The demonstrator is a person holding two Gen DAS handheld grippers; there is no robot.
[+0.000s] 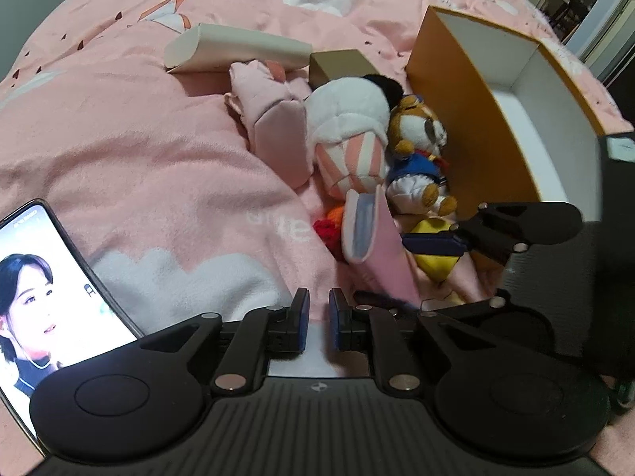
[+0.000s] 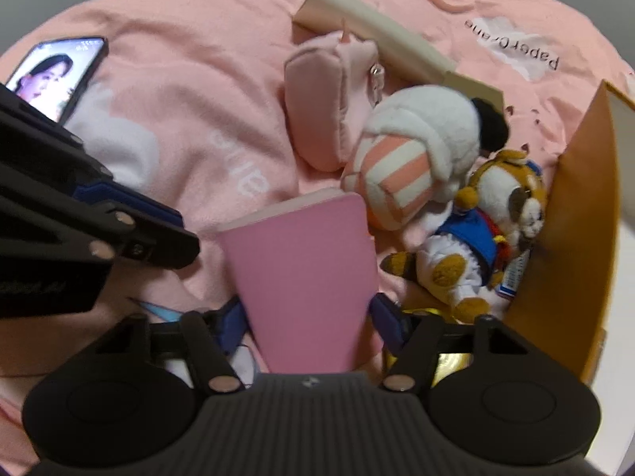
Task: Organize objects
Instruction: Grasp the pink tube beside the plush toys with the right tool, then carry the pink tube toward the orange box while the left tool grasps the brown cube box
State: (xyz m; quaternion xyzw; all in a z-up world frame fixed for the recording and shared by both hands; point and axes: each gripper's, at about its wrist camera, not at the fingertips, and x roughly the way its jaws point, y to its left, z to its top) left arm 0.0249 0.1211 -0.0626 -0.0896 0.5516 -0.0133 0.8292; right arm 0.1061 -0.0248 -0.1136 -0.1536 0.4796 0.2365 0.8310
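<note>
1. Fingers (image 1: 301, 309) of the left gripper (image 1: 319, 301) were clenched almost together with nothing between them, pointing steeply down over the pink blanket (image 1: 158, 158) of a bed.
2. The right gripper (image 2: 309, 313) had its fingers (image 2: 387, 313) clamped on a pink book (image 2: 301, 269); the cover filled the gap from one finger to the other.
3. From the left wrist view, the book stood tilted on its edge, just in front of the toys and near the left gripper.
4. A lit phone (image 1: 47, 297) lay on the blanket, well apart from the toys, on the left gripper's outer side.
5. An open orange box (image 1: 448, 99) with a white inside stood on the blanket, on the far side of the toys from the phone.
6. A brown plush (image 1: 416, 146) in a blue vest lay against the box's wall.
7. A white plush (image 1: 349, 119) with a pink-striped part lay touching the brown one.
8. A pink pouch (image 1: 278, 131) lay just beside the white plush, away from the box.
9. Behind the pouch lay a long cream carton (image 1: 238, 45), with a small brown box (image 1: 341, 63) at its end.
10. Something yellow (image 1: 432, 261) lay under the right gripper and a red bit (image 1: 325, 230) showed beside the book; what they were could not be told.
</note>
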